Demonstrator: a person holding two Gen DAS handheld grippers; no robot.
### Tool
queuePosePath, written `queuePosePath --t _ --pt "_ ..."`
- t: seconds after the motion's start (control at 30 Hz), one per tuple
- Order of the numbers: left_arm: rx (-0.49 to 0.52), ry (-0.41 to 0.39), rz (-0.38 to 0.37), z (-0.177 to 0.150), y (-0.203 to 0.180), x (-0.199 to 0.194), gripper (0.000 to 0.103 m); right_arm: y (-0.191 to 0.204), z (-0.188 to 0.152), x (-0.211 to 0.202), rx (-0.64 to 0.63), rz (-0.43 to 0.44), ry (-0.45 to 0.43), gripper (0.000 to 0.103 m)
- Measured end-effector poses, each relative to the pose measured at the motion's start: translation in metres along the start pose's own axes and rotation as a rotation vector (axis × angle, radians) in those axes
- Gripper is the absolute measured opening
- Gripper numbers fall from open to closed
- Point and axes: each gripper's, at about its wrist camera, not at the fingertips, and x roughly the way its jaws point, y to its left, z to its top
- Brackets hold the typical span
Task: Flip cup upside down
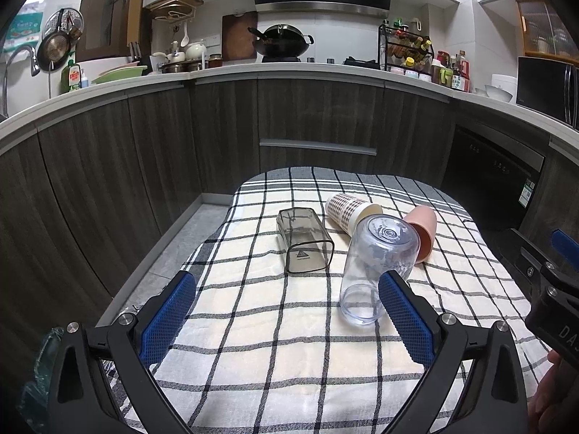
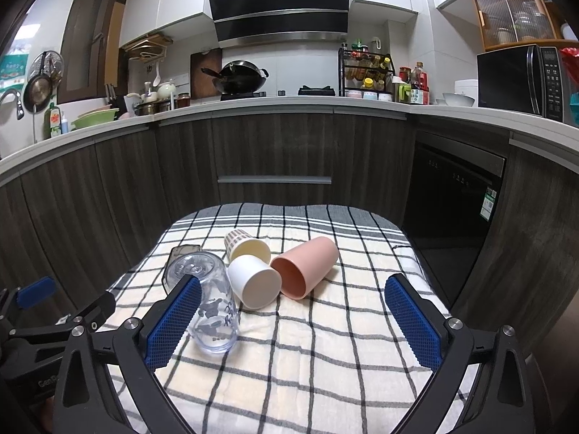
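Several cups are on a checked cloth (image 1: pixel 275 343). A clear plastic cup (image 1: pixel 376 267) stands upside down, mouth on the cloth, just ahead of my left gripper's right finger (image 1: pixel 405 314); it also shows in the right wrist view (image 2: pixel 213 303). A smoky square cup (image 1: pixel 304 240), a patterned paper cup (image 1: pixel 349 211) and a pink cup (image 1: pixel 423 231) lie on their sides. The right wrist view shows the pink cup (image 2: pixel 304 267), a white cup (image 2: pixel 255 282) and the patterned cup (image 2: pixel 244 246) on their sides. My left gripper (image 1: pixel 286 285) and right gripper (image 2: pixel 293 289) are open and empty.
The cloth (image 2: pixel 307 343) covers a low table in front of dark wood kitchen cabinets (image 1: pixel 224 126). A black dishwasher (image 2: pixel 452 209) is at the right. The floor (image 1: pixel 173 249) shows left of the table. The other gripper (image 1: pixel 553 282) shows at the right edge.
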Motion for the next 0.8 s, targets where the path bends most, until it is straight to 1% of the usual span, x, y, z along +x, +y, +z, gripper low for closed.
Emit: queuePosePath --t 0.4,0.63,0.73,0.8 --pt "-0.006 0.005 -0.008 0.0 -0.001 0.0 0.103 -0.001 -0.001 0.001 -0.001 0.001 0.004 0.102" --pt "-0.035 0.027 -0.021 -0.002 0.001 0.007 0.103 0.0 -0.002 0.003 -0.004 -0.003 0.006 0.102" --pt "-0.041 0.06 -0.013 -0.005 0.003 0.015 0.103 0.0 -0.004 0.004 -0.005 -0.006 0.009 0.102" --pt "-0.057 0.067 -0.013 -0.006 0.006 0.018 0.103 0.0 -0.004 0.005 -0.002 -0.007 0.011 0.102"
